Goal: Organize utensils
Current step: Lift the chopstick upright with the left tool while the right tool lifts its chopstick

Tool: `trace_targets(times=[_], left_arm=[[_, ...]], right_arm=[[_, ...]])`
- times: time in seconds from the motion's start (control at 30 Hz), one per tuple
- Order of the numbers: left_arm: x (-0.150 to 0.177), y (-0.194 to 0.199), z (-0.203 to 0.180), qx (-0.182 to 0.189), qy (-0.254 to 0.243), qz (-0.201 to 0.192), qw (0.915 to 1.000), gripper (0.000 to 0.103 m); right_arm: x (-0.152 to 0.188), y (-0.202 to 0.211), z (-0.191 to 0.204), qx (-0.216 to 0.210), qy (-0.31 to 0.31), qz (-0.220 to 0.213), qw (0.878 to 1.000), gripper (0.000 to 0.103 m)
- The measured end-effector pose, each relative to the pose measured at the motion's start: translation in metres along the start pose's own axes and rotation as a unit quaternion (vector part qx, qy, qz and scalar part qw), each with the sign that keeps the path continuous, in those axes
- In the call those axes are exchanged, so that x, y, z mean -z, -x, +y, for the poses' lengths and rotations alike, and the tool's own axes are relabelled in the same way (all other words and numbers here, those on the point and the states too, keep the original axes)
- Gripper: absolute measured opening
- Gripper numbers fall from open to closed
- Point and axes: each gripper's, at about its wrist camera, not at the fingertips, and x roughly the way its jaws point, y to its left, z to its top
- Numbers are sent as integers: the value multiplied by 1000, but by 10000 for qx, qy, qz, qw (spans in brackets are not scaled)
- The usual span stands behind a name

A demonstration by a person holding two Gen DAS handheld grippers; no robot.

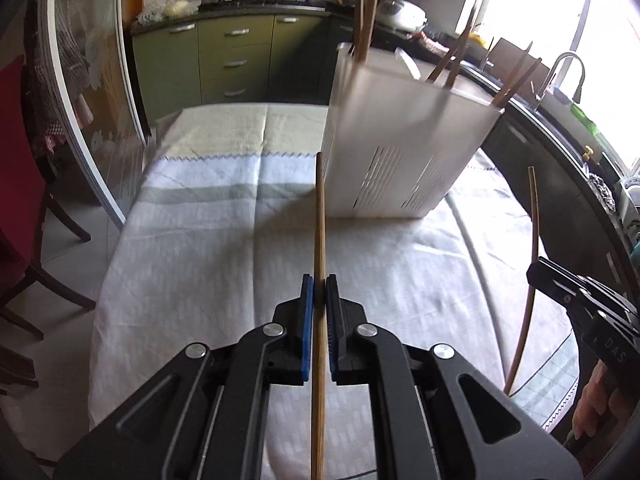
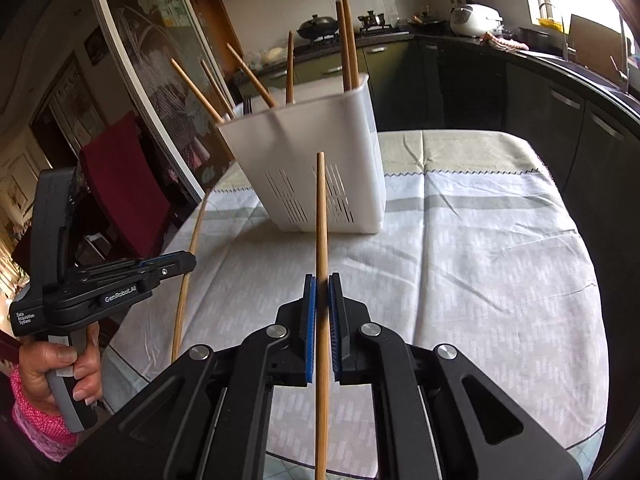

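I have both grippers clamped tight, left gripper (image 1: 319, 280) and right gripper (image 2: 322, 278), each on one chopstick (image 1: 319, 216) (image 2: 321, 208) running out past its fingertips. The holder (image 1: 400, 136) stands ahead; I'd lift each tip clear of its rim, then lower straight in.

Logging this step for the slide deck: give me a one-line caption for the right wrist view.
Right gripper clamps a wooden chopstick aimed at the white utensil holder on the clothed table.
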Motion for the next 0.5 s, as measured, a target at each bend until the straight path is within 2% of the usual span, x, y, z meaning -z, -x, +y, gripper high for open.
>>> trace_targets(times=[0.27,0.4,0.5], left_arm=[[16,68,-28,102,-276,-961,9949,6],[24,86,-41,118,-394,-1190,9920,6],[30,91,-46,172,-466,-1170,9919,6]], right_arm=[[3,51,5,93,210,-868,9960,7],[11,68,10,155,424,-1025,9937,7],[18,78,12,218,544,-1088,9923,7]])
